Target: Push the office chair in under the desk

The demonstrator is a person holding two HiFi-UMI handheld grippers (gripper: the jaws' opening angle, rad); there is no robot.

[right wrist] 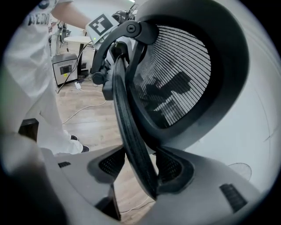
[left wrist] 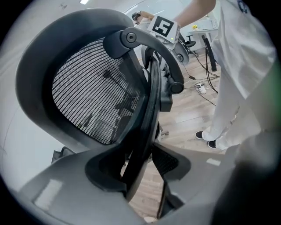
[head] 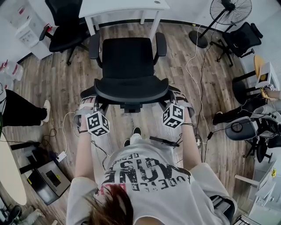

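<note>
chair (head: 127, 66) faces desk (head: 125, 6), seat front just short of it, not yet under. left gripper (left wrist: 138, 173) and right gripper (right wrist: 136, 169) each straddle the backrest rim (left wrist: 147, 114), jaws apart, not clamped. most of the push-in looks left to do.

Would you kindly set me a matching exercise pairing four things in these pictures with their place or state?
Column one: 1 office chair; 2 desk; 3 standing fan; 4 left gripper.
Column two: A white, at the top of the head view; B jaws astride the backrest rim; C black, in front of the person; D top right, on the floor.
Pairs: 1-C; 2-A; 3-D; 4-B.
</note>
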